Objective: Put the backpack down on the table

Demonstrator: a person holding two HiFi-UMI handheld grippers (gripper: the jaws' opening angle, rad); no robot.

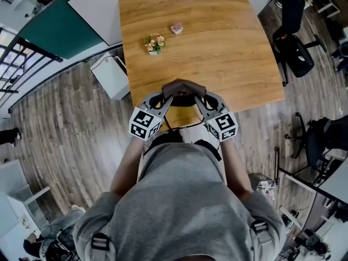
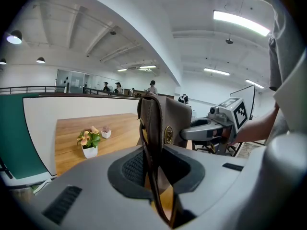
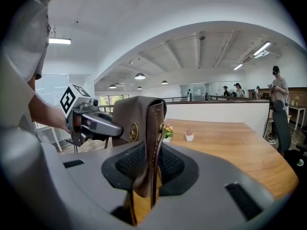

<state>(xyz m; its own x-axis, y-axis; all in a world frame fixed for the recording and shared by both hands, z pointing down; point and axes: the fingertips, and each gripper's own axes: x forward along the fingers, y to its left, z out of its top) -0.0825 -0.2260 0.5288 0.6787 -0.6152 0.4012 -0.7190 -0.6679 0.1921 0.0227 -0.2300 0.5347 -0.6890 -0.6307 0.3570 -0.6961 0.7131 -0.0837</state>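
Observation:
A brown leather backpack (image 1: 184, 91) hangs between my two grippers, over the near edge of the wooden table (image 1: 217, 42). My left gripper (image 1: 163, 101) grips its left side and my right gripper (image 1: 202, 101) its right side. In the left gripper view the backpack (image 2: 165, 123) stands upright, its side and a thin strap pinched in the left gripper (image 2: 156, 171); the right gripper (image 2: 211, 128) reaches in from the far side. The right gripper view mirrors this: the right gripper (image 3: 148, 169) is shut on the backpack (image 3: 139, 123), opposite the left gripper (image 3: 96, 123).
A small white pot of flowers (image 1: 155, 43) and a little pink pot (image 1: 176, 28) stand on the table's far left part. A white box (image 1: 111, 76) sits on the floor left of the table. Black office chairs (image 1: 293, 42) stand to the right.

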